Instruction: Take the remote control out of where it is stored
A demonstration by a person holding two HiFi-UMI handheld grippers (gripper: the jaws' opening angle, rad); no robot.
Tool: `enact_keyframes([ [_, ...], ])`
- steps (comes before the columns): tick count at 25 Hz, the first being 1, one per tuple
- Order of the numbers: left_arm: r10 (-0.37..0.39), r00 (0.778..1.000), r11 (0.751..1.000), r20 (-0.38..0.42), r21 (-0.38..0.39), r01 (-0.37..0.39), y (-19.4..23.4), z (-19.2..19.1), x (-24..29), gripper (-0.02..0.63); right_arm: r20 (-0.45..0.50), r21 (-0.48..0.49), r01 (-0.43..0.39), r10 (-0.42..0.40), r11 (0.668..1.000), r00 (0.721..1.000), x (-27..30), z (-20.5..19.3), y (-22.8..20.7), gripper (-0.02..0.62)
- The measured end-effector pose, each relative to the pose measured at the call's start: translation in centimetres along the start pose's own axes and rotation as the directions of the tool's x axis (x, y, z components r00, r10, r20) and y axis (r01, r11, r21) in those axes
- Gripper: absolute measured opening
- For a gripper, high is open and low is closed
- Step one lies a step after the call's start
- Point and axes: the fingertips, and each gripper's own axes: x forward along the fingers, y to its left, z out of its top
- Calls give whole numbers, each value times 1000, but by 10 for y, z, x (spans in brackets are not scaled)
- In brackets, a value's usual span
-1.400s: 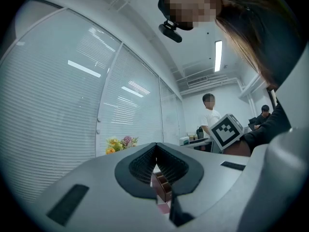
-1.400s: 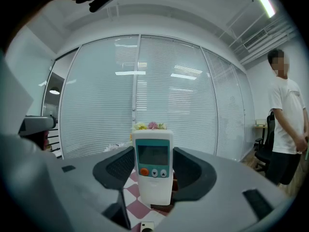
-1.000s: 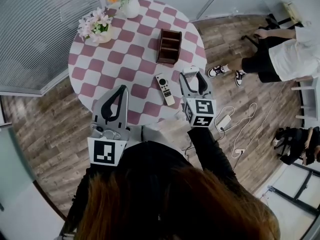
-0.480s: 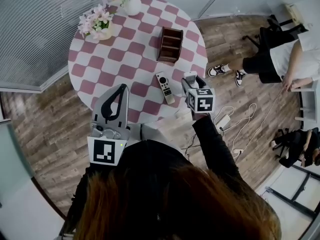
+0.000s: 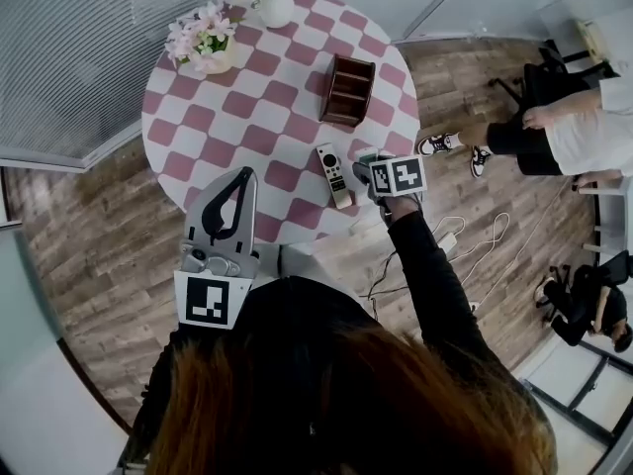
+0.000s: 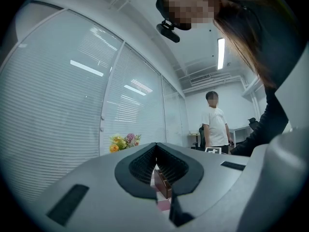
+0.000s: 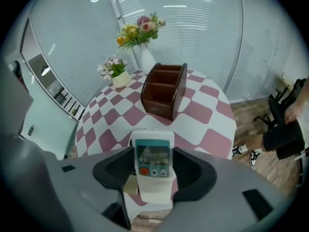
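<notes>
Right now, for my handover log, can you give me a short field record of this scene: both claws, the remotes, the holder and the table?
right claw: shut on the white remote, over the table's near edge
left claw: shut, empty, off the table
slim remote: lying flat on the table, beside the right claw
wooden holder: upright, compartments look empty
table: round, pink and white checks
flower vases: two, at the far side
</notes>
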Motion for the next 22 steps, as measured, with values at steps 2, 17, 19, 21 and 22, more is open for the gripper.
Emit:
enact_keyframes([
  [2,4,1000,1000,-5,1,-4,1,-1,-1,9,-43,10,-29,29,1000,999,11,-3,2,255],
  [17,23,1000,1000,-16,2,-22,5,-4,-2,9,-194,59,-32,43,998,980,72,-6,-9,253],
  [19,25,1000,1000,-17,3,-25,5,-4,-2,9,-199,71,-28,42,997,979,76,-7,-10,253],
  [21,26,1000,1000,-17,3,-26,6,-5,-3,9,-198,80,-27,43,996,979,78,-7,-11,253],
  [22,27,1000,1000,-17,3,-27,6,-5,-3,9,-195,84,-29,44,996,980,78,-7,-11,255],
])
